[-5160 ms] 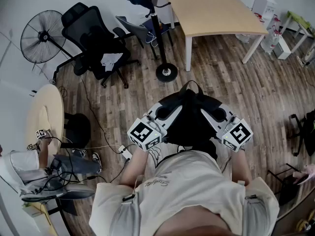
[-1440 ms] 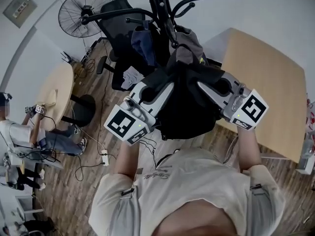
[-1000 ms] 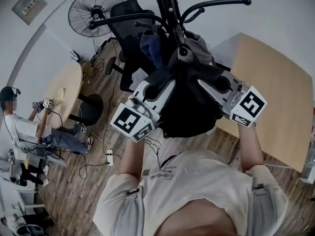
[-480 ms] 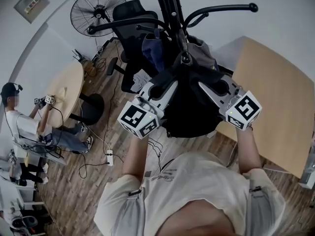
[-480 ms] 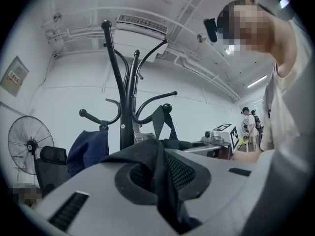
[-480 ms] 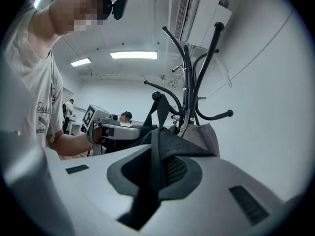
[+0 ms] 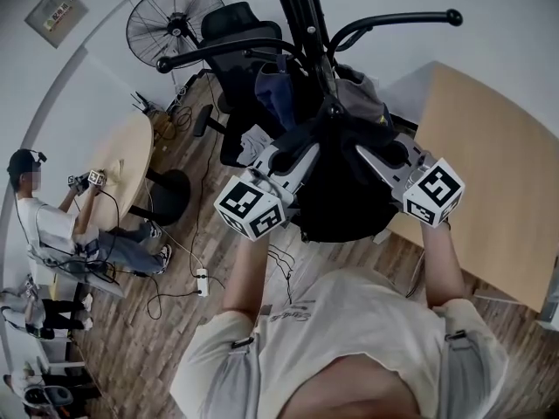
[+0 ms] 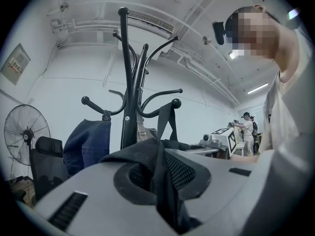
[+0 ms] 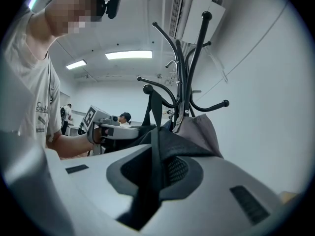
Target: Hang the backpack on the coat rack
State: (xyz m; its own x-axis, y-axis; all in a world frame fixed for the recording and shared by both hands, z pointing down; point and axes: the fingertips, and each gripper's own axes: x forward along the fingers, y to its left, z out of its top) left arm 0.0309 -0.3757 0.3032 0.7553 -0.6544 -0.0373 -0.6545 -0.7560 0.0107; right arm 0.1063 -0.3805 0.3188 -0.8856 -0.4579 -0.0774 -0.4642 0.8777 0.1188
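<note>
Wood-plank floor [image 7: 148, 339], black mesh-padded backpack [image 7: 342, 192]

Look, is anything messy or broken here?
Nothing is broken or spilled. The backpack has its strap looped over a coat rack hook. Only the cables trailing loosely across the floor to a power strip look untidy.

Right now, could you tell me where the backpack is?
The backpack is mid head view, looped over a coat rack hook, between a blue bag and a grey bag.
</note>
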